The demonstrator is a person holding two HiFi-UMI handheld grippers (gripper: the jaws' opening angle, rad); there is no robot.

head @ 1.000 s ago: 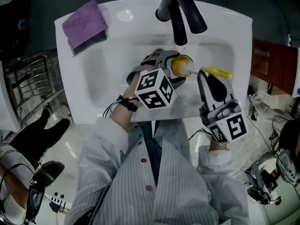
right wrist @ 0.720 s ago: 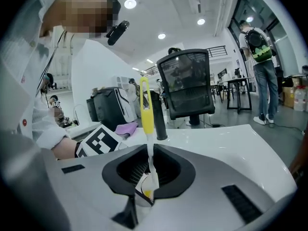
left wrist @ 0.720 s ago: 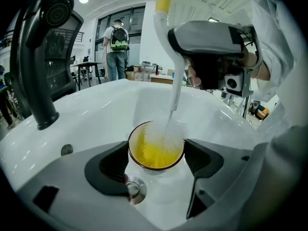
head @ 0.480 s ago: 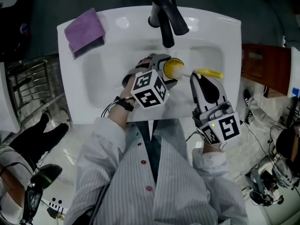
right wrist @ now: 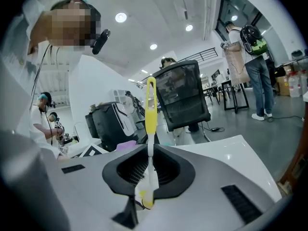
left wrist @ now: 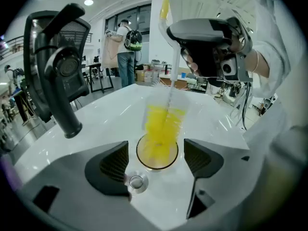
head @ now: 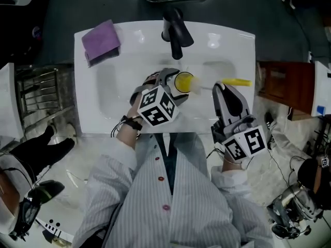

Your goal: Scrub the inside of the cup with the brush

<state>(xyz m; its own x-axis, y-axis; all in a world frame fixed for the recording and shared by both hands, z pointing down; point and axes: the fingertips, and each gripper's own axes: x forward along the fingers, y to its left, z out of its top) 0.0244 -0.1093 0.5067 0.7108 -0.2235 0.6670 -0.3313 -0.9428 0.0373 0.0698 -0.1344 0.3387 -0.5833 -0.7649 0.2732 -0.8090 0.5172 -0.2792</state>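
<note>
The left tool [left wrist: 156,152] is clamped on the clear cup [head: 182,81], holding it on its side over the middle of the white sink [head: 227,40], just in front of the black faucet [head: 175,30]. The right tool [right wrist: 150,154] is closed on the white stem of the brush [right wrist: 150,114]. The brush's yellow bristles sit inside the cup, and its yellow handle end points toward the sink's right edge. A purple cloth [head: 102,39] lies on the sink's back left corner.

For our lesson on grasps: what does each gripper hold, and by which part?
The left gripper clamps the clear cup by its sides near the base; the right gripper pinches the brush by its handle.
</note>
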